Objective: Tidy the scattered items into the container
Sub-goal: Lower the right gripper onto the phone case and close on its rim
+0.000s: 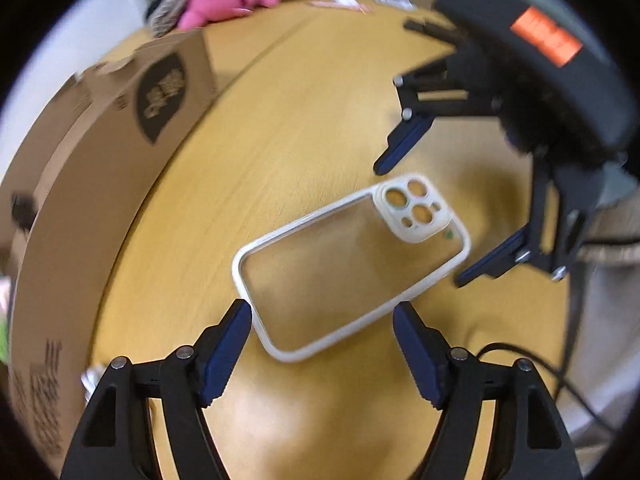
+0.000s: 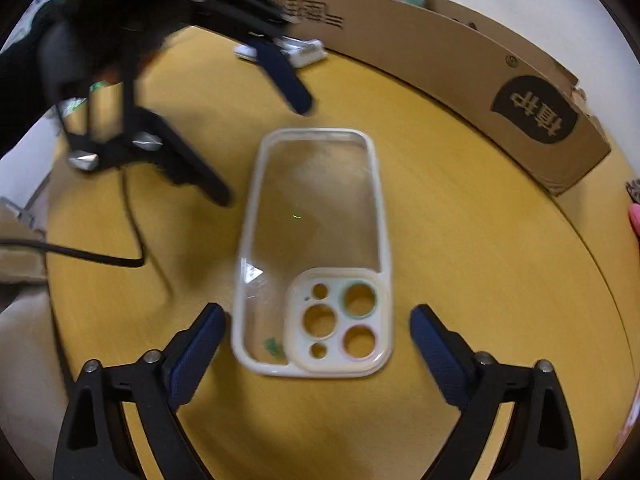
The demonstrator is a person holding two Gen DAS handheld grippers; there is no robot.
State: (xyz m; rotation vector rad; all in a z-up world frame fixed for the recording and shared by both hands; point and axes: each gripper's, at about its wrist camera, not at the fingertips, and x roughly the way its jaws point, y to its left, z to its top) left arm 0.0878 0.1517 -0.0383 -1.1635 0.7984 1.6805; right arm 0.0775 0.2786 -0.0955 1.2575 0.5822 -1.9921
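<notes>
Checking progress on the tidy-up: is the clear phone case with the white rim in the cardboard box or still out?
Out. The clear white-rimmed phone case lies flat on the yellow wooden table, beside the cardboard box.

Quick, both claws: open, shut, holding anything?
Left claw: open, empty, at one end of the phone case.
Right claw: open, empty, at its camera end.

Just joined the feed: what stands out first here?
A clear white-rimmed phone case lies flat mid-table, between the open left tool and open right tool, neither touching it. A cardboard box stands along the table's edge.
</notes>
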